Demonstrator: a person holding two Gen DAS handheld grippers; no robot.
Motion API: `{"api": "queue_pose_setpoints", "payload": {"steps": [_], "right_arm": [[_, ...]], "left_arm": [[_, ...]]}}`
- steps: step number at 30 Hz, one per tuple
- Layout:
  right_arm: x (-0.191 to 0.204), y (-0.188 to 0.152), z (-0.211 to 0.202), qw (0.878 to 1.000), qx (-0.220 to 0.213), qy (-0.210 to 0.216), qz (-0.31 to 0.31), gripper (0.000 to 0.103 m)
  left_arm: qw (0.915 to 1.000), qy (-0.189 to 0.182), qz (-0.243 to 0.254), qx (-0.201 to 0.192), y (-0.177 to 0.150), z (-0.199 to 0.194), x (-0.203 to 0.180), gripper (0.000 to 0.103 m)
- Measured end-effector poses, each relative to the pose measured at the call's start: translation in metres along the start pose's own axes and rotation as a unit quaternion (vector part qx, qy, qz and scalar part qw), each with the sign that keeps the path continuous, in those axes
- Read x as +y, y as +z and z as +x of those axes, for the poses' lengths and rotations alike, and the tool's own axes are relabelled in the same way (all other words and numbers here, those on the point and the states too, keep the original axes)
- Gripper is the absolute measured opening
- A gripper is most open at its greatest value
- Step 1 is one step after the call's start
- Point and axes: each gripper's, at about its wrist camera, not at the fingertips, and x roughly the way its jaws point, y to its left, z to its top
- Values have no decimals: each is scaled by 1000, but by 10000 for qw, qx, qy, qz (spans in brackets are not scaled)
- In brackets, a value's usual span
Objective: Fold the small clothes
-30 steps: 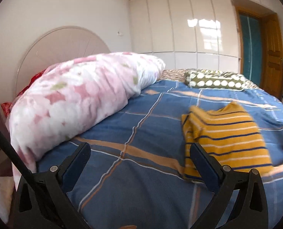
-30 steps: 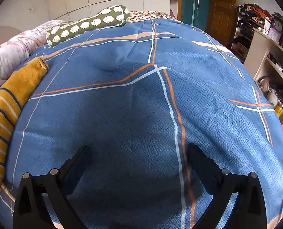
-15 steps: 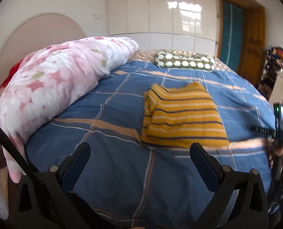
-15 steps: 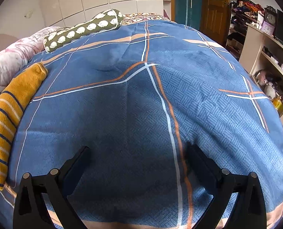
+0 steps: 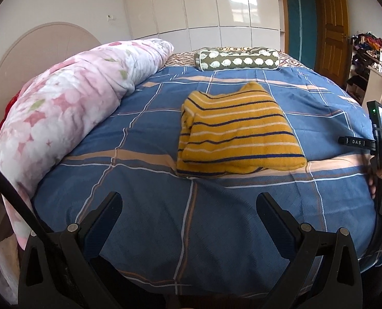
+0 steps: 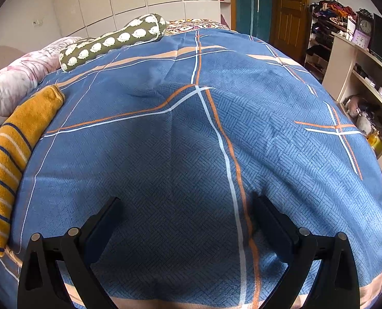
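The blue plaid bedsheet [image 5: 149, 206] carried the mustard-yellow, navy-striped knitted garment [image 5: 237, 139], lying folded into a compact rectangle near mid-bed. Folding appeared complete; the next move likely called for fetching another garment or setting this one aside. The left gripper [image 5: 189, 206] and right gripper [image 6: 185, 211] were both spread wide, holding nothing, well apart from the garment.

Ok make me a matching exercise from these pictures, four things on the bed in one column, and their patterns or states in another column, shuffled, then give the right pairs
Things:
1. sweater
2. bolster pillow
3. quilt
4. left hand-held gripper

Descriptions:
A. pink floral, bunched along the bed's left side
B. open, holding nothing
C. mustard with stripes, folded on the bedsheet
D. olive green with pale spots, at the far end

Pairs: 1-C, 2-D, 3-A, 4-B
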Motion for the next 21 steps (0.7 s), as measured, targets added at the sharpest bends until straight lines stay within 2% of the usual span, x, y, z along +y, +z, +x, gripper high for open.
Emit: {"api": "queue_pose_setpoints", "payload": {"steps": [9, 21], "right_arm": [[0, 0, 0, 10000, -3, 2, 1, 103], [0, 0, 0, 10000, -5, -2, 2, 103]], "left_arm": [[9996, -112, -22, 256, -3, 10, 0, 103], [9993, -159, -49, 349, -4, 14, 1, 103]]}}
